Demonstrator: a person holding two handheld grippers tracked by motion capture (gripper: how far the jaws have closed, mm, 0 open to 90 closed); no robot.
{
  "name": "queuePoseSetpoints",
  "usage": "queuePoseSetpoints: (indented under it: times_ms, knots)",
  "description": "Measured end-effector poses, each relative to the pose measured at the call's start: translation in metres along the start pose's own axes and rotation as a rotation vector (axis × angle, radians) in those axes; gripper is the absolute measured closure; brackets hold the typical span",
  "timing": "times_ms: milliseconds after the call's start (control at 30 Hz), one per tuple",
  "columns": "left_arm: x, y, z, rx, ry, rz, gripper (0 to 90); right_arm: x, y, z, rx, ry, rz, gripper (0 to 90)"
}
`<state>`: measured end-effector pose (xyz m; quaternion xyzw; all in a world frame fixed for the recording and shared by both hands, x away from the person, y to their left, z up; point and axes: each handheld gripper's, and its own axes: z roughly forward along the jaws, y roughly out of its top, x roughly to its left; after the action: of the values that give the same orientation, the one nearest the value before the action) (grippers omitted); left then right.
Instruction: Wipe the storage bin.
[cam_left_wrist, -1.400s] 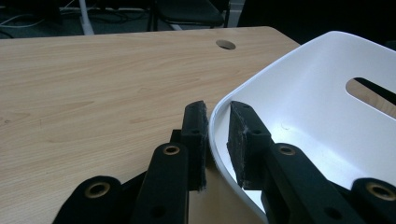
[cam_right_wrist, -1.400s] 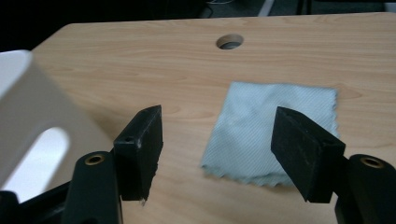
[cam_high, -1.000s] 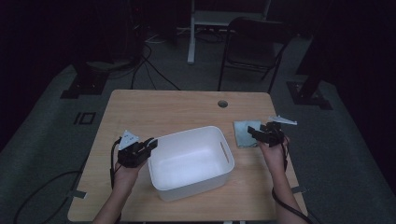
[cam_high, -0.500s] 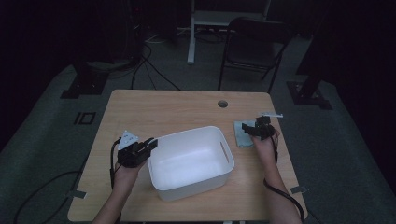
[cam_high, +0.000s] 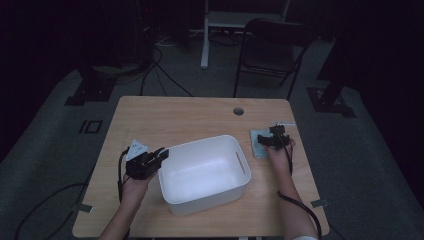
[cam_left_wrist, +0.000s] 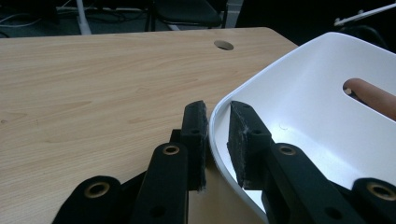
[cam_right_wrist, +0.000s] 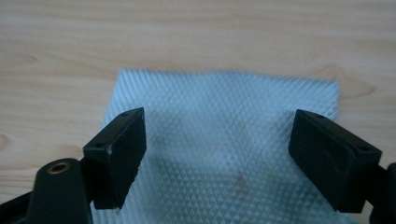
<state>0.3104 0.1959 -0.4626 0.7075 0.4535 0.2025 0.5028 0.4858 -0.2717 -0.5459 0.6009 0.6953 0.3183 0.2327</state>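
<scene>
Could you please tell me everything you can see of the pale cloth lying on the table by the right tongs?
The cloth is a pale blue-grey rectangle with a fine quilted diamond texture, like a paper or microfibre wipe. It lies flat on the wooden table, right of the white tub and apart from it. A faint brownish speck marks it. The right tongs hang over it, jaws just opened wide, the cloth below the gap; whether the tips touch it is unclear.

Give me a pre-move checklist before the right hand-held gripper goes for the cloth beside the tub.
1. Right hand-held gripper jaws wide, having just been opening: ok.
2. Cloth lies flat on the table, under the gap between the jaws: ok.
3. Pads touching the cloth: cannot tell.
4. Left hand-held gripper clamped on the rim of the tub, one jaw inside and one outside: ok.
5. Tub upright, nothing seen inside: ok.
</scene>
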Motion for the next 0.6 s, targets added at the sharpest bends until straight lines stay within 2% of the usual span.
queuePoseSetpoints:
  times_ms: [133, 233, 500, 600]
  knots:
    - [-0.0001, -0.0002, 0.0000, -0.002, 0.001, -0.004, 76.7, 0.0059, -0.0031, 0.0008, -0.008, -0.039, -0.035, 18.2]
    - [-0.0003, -0.0004, -0.0005, 0.000, 0.001, -0.001, 76.7, 0.0078, -0.0065, 0.0003, -0.027, -0.052, -0.024, 18.1]
    - [-0.0004, -0.0006, -0.0006, -0.001, 0.002, 0.000, 76.6, 0.0090, -0.0076, -0.0005, -0.028, -0.057, -0.020, 18.7]
    - [-0.0005, -0.0006, -0.0006, -0.002, 0.003, -0.001, 76.6, 0.0092, -0.0057, -0.0020, -0.016, -0.042, -0.034, 28.0]
